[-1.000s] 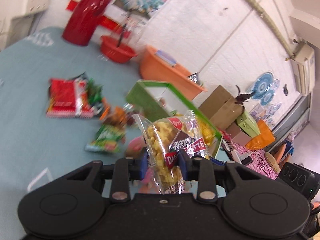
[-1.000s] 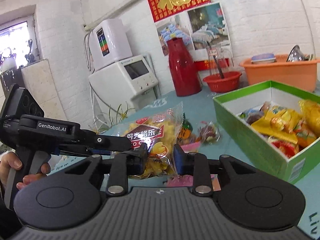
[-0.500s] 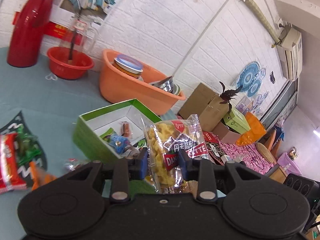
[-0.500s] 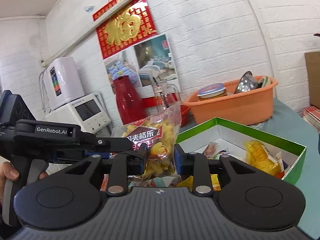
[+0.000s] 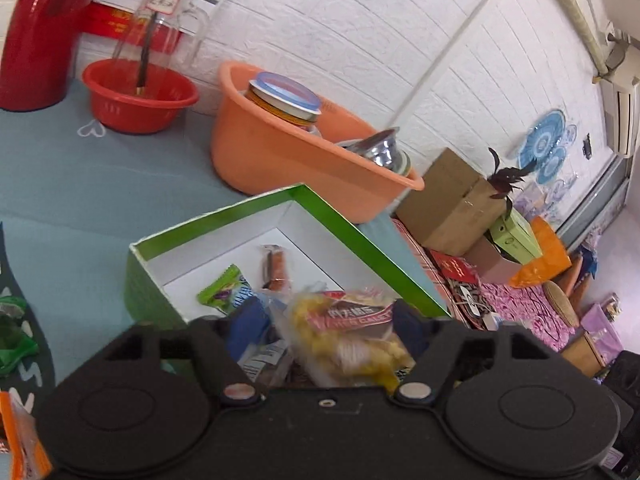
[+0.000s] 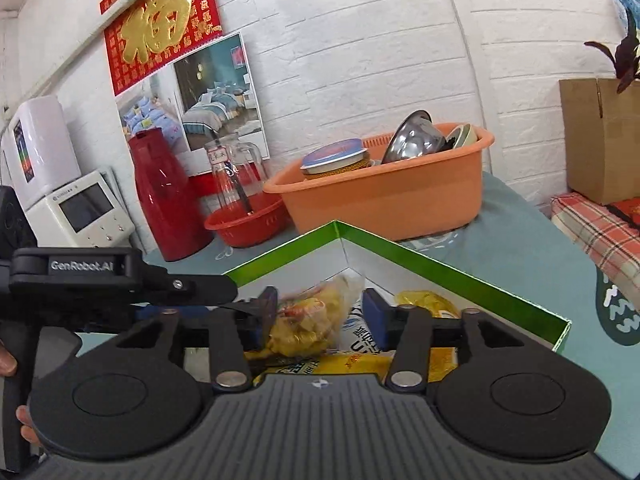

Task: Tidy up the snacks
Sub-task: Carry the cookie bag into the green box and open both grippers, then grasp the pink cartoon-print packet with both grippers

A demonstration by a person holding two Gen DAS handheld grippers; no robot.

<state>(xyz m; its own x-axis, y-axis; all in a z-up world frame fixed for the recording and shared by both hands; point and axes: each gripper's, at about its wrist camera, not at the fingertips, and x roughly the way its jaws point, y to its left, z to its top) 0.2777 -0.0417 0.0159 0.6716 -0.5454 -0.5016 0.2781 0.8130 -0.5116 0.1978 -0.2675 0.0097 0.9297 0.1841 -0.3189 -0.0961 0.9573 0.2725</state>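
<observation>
Release of a snack bag over the collecting box. The left gripper (image 5: 324,328) and the right gripper (image 6: 318,316) both have their jaws opening. A clear bag of yellow puffed snacks (image 5: 344,340) lies between the left gripper's blue pads, blurred and sagging, with no pad visibly pressing on it. In the right wrist view the same kind of bag (image 6: 308,320) sits between that gripper's pads: its left edge lies at or against the left pad (image 6: 266,316), though the blur hides whether they touch, while a gap separates it from the right pad.

Both grippers hang over the near end of the green box (image 5: 344,220), whose white floor ahead of the fingers holds a green sachet (image 5: 226,290) and a small orange-red stick packet (image 5: 274,266); further yellow packets (image 6: 428,304) lie just to the right of the right gripper's fingertips.

Handling, as judged from appearance: the bag is light, air-filled and soft, with a slick crinkling film and brittle contents that would crush under firm pressure. The best purchase is the flat sealed seam at the top or a side edge, pinched lightly, not the puffed middle.

Beyond the box stand an orange basin (image 5: 280,160) and a red bowl (image 5: 136,100).
</observation>
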